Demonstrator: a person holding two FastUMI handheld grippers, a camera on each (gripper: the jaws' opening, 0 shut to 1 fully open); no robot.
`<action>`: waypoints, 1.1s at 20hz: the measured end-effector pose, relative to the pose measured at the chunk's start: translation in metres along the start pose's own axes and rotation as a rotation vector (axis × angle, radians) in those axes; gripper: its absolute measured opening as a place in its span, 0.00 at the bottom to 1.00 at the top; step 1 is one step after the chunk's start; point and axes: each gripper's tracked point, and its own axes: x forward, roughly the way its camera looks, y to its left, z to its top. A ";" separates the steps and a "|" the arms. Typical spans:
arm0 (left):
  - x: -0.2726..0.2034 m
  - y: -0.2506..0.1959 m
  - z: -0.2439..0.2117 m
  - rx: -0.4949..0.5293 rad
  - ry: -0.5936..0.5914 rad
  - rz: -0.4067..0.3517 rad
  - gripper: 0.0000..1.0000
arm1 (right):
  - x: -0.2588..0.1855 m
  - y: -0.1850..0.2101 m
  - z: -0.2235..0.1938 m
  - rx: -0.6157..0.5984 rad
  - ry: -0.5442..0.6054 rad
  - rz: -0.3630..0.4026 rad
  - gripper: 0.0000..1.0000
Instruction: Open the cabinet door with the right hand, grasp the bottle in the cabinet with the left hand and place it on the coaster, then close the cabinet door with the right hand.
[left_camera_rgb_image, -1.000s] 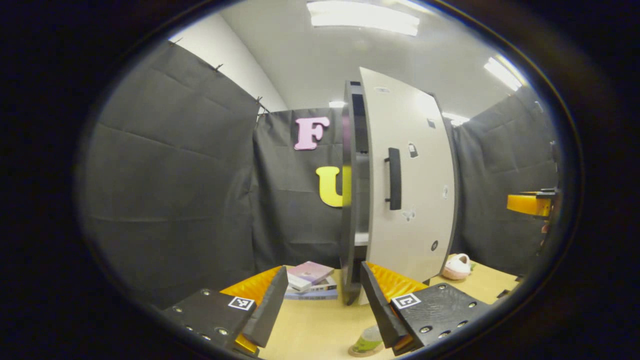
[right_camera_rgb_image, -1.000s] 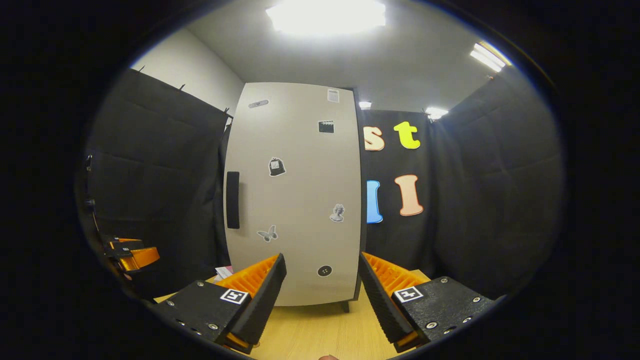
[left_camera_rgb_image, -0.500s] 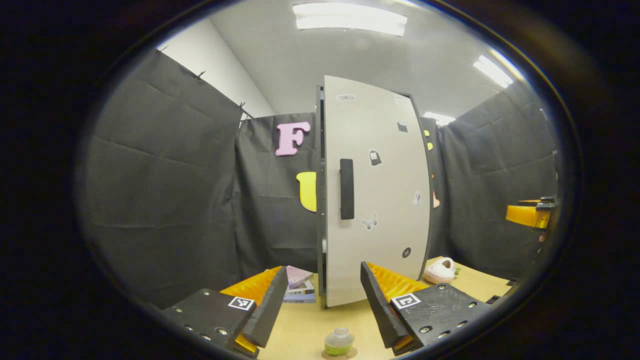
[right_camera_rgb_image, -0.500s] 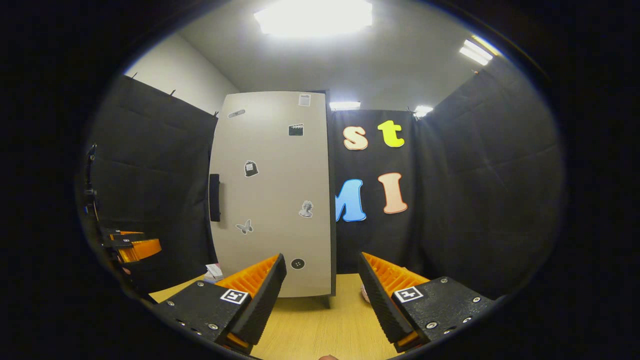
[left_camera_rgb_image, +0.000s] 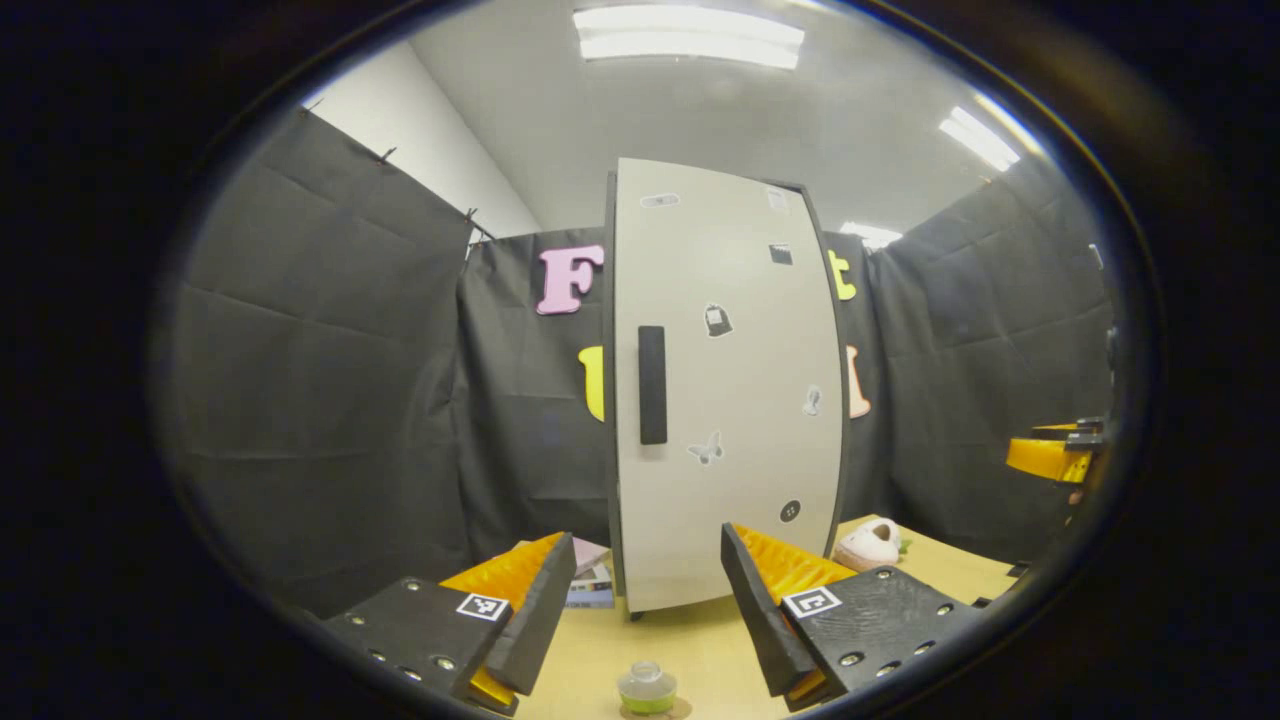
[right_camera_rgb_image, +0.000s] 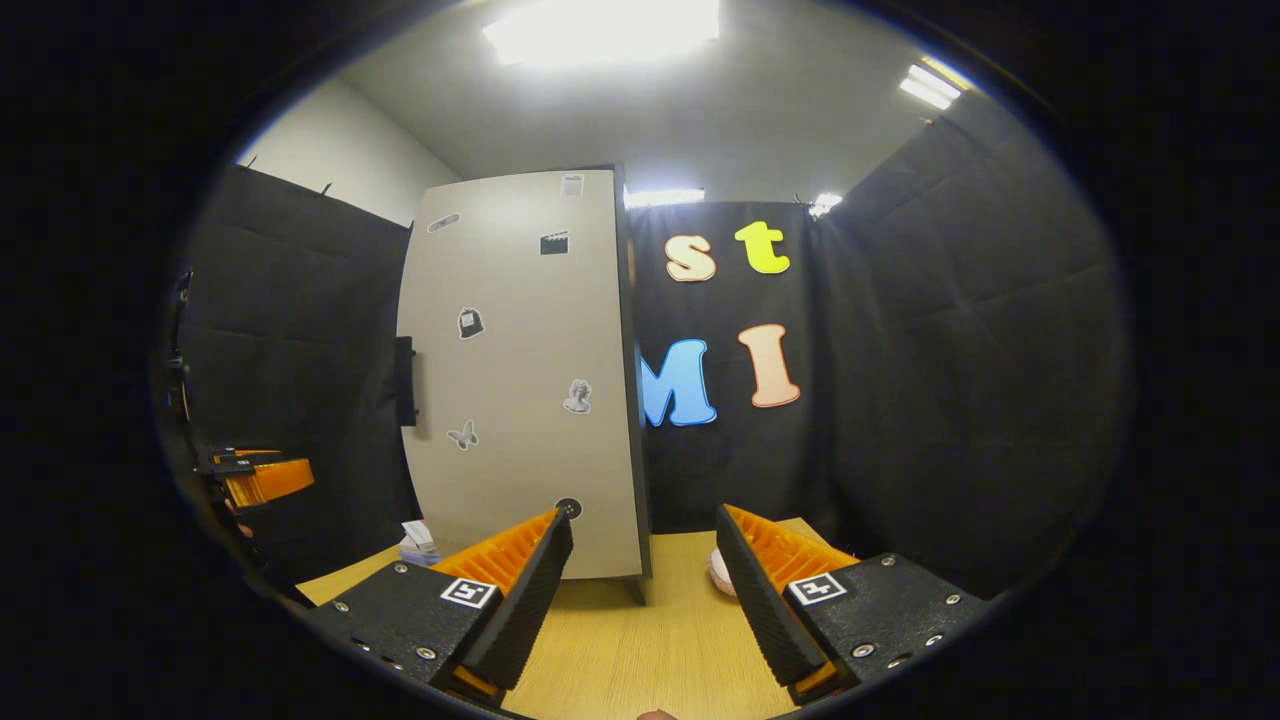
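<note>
Now that the cabinet door (left_camera_rgb_image: 725, 390) has swung flush against the cabinet, the closing step looks done. Bottle (left_camera_rgb_image: 647, 689) sits on its coaster (left_camera_rgb_image: 680, 710) just before the door; left gripper (left_camera_rgb_image: 648, 600) and right gripper (right_camera_rgb_image: 640, 590) both gape, holding nothing.

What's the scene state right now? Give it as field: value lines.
cabinet door: shut, handle at its left edge
bottle: out of the cabinet, upright on the coaster
coaster: on the table, in front of the cabinet
left gripper: open, holds nothing, bottle low between its fingers
right gripper: open, holds nothing, apart from the door
books: stacked left of the cabinet
slipper: right of the cabinet, on the table
</note>
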 end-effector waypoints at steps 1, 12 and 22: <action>0.001 -0.002 0.000 0.005 -0.001 -0.001 0.88 | 0.001 -0.002 0.000 0.000 0.001 -0.002 0.90; 0.002 0.009 0.003 0.004 -0.015 0.018 0.83 | 0.009 -0.003 0.003 -0.002 -0.005 -0.016 0.90; 0.002 0.022 0.000 -0.004 -0.019 0.032 0.83 | 0.009 0.005 0.009 -0.025 -0.019 -0.020 0.91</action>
